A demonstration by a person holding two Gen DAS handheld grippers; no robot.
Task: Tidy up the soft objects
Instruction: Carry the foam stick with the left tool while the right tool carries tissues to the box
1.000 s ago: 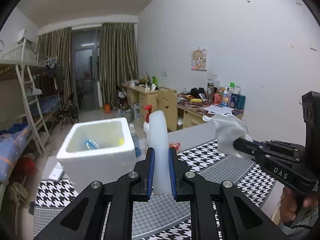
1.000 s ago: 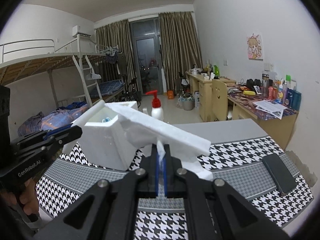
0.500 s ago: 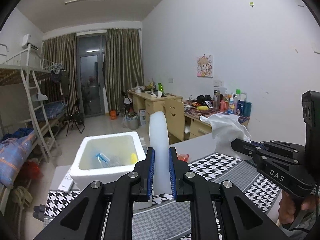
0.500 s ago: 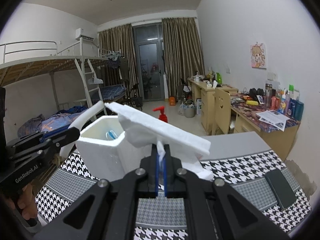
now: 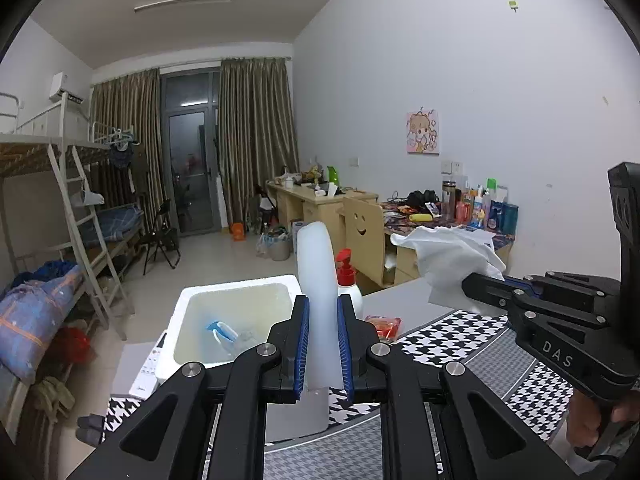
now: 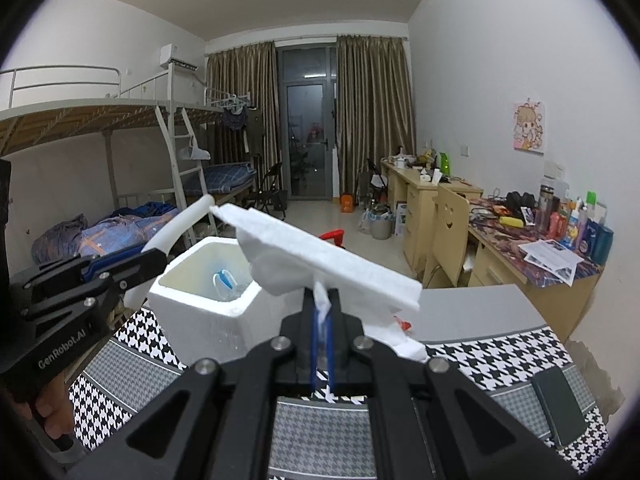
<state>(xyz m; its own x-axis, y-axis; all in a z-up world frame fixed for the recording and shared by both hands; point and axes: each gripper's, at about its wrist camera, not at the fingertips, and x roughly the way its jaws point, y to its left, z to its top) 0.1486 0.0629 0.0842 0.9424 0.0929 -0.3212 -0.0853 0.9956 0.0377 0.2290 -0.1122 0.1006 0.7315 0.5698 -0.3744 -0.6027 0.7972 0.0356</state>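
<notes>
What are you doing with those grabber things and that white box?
A person holds a gripper in each hand over a checked table. The left gripper pinches a white foam strip. The right gripper pinches a crumpled white sheet. Both hang above an open foam box with something blue inside.

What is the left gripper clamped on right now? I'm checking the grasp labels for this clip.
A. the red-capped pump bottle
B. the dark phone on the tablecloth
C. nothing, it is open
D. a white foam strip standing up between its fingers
D: the left gripper has its blue pads pressed against both sides of a white foam strip that rises in front of the foam box.
</notes>
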